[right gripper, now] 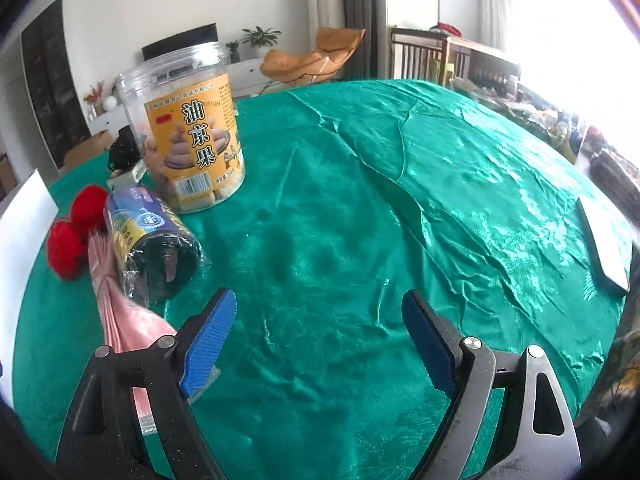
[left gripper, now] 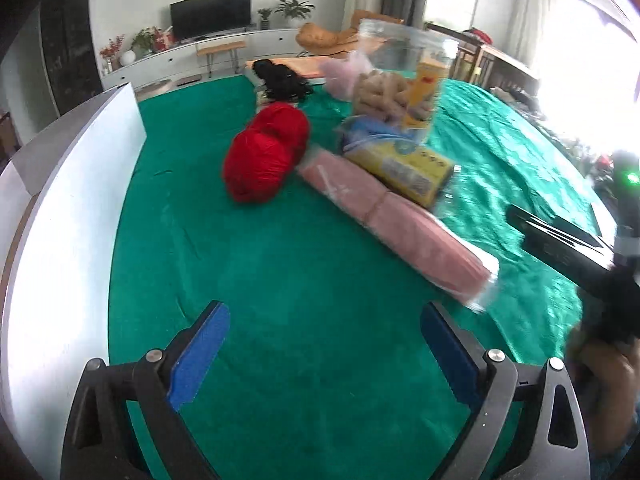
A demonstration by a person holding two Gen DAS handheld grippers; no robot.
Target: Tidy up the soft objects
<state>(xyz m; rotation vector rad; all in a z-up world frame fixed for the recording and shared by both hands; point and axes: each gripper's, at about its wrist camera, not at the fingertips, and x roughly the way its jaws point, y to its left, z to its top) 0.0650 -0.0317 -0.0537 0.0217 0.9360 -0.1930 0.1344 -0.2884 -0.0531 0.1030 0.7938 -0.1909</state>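
A red yarn skein (left gripper: 266, 152) lies on the green tablecloth (left gripper: 280, 280), left of a long pink packet in clear wrap (left gripper: 396, 220). A yellow and blue roll of bags (left gripper: 400, 160) rests against the pink packet. A clear snack jar (left gripper: 404, 80) stands behind. My left gripper (left gripper: 324, 352) is open and empty, above bare cloth in front of these. My right gripper (right gripper: 318, 340) is open and empty; the pink packet (right gripper: 120, 312) lies by its left finger. The roll (right gripper: 152, 240), yarn (right gripper: 74, 228) and jar (right gripper: 188, 132) lie to the left.
A white board (left gripper: 60, 220) stands along the table's left edge. A black yarn bundle (left gripper: 280, 80) and a pale pink bag (left gripper: 340, 74) lie at the far side. A flat tablet-like object (right gripper: 604, 240) lies at the right edge. The right gripper's body (left gripper: 580, 248) shows at right.
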